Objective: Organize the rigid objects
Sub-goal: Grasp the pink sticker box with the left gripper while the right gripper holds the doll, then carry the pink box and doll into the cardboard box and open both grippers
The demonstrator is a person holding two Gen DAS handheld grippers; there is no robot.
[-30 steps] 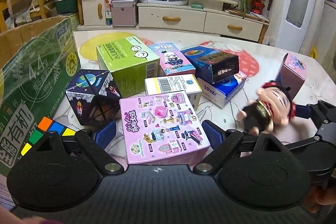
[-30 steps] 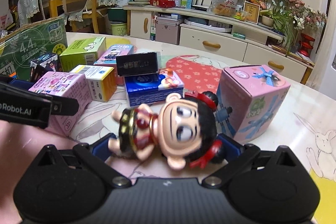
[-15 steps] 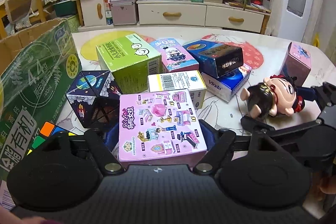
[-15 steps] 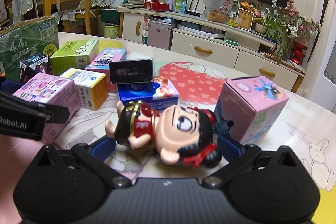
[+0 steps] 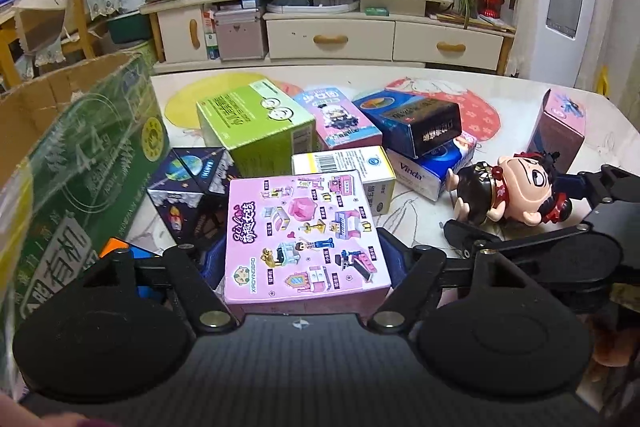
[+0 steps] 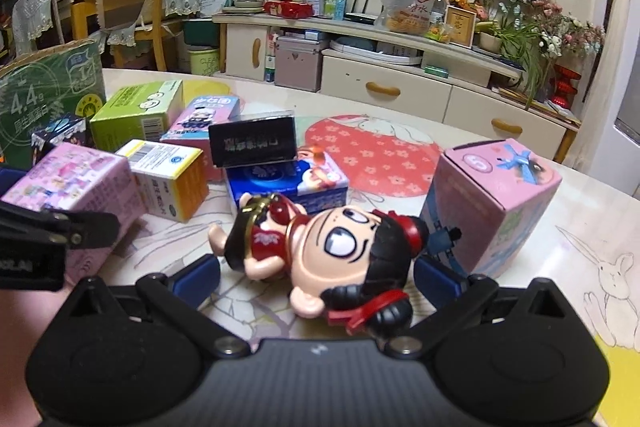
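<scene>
My left gripper [image 5: 306, 259] is shut on the pink toy box [image 5: 304, 233], one blue pad against each side. The box also shows at the left of the right wrist view [image 6: 76, 183]. A cartoon doll with a big head and black hair [image 6: 320, 247] lies on its side on the table between the fingers of my right gripper [image 6: 316, 275]. The right jaws are open, with gaps to the doll on both sides. The doll and the right gripper also show in the left wrist view [image 5: 516, 195].
A green cardboard carton [image 5: 76, 163] stands at the left. Around the pink box lie a dark space-print cube [image 5: 188, 183], a green box [image 5: 256, 123], a white and yellow box [image 5: 348, 167], a blue tissue pack [image 6: 288, 183] and a tall pink box [image 6: 492, 203].
My left gripper moved forward around the pink toy box and closed on it. My right gripper lowered the doll onto the table and opened, letting it go.
</scene>
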